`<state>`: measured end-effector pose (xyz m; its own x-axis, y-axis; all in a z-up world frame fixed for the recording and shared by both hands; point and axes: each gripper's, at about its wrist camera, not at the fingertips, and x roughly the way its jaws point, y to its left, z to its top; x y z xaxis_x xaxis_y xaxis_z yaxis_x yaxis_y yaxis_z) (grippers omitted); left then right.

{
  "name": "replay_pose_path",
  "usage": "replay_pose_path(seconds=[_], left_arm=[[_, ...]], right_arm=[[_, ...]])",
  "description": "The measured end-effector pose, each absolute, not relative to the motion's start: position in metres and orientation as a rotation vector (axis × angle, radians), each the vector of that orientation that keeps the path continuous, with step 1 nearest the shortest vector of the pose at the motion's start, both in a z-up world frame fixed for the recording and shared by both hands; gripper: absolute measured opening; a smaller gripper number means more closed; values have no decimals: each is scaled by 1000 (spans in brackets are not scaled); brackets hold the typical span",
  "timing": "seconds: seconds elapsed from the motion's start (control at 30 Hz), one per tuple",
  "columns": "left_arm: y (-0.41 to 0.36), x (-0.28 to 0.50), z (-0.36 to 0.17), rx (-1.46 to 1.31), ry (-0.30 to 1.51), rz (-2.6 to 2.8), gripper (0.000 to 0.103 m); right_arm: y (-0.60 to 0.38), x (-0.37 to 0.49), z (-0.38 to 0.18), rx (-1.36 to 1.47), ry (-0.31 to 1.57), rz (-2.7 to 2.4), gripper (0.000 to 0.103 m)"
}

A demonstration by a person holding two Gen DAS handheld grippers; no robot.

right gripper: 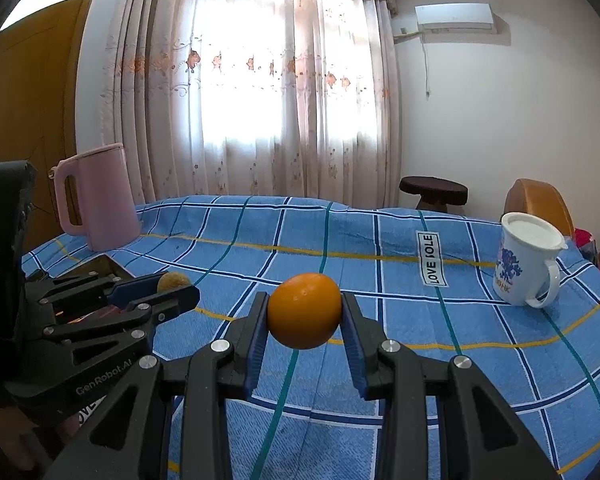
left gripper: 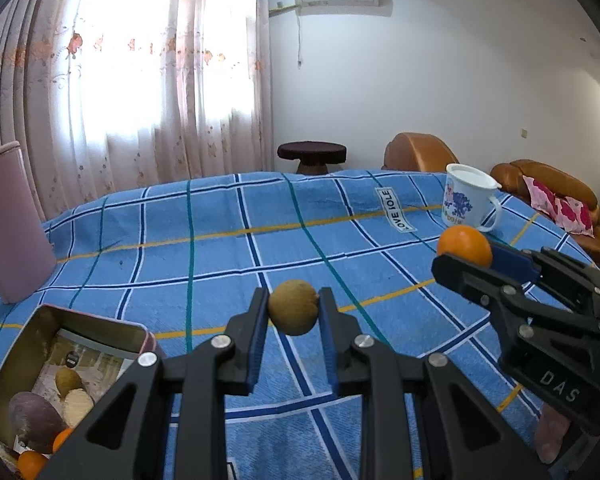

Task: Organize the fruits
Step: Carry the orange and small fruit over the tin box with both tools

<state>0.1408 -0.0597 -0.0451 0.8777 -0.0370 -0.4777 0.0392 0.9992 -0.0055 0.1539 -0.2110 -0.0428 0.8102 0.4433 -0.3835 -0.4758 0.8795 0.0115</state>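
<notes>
Left wrist view: the left gripper (left gripper: 294, 308) pinches a brown fruit (left gripper: 293, 307) between its fingers (left gripper: 260, 320), held above a desk (left gripper: 220, 248) covered in blue checked cloth. A tin (left gripper: 32, 344) lies low to the left, just beside this gripper, holding several fruits, perhaps a purple one and oranges; the corner is too distorted to be sure. To the right, the right gripper (left gripper: 466, 258) pinches an orange (left gripper: 464, 245). A mug (left gripper: 470, 202) stands behind it.

Right wrist view: the right gripper (right gripper: 305, 312) clamps the orange (right gripper: 305, 311) off the cloth. The left gripper (right gripper: 176, 286) shows at left with the brown fruit (right gripper: 173, 281); only the tin's rim (right gripper: 108, 266) peeks behind it, its contents hidden. A pink jug (right gripper: 100, 200) stands beyond. The left hand is nearer the tin.
</notes>
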Motion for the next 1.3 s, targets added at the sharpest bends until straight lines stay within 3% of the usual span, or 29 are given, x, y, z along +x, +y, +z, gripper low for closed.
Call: replay_pose_path(seconds=[1.3], left_arm=[[-20,75,-35,-43,396,-33,26]], right_arm=[[-160,99,-32,-147,351,587,37]])
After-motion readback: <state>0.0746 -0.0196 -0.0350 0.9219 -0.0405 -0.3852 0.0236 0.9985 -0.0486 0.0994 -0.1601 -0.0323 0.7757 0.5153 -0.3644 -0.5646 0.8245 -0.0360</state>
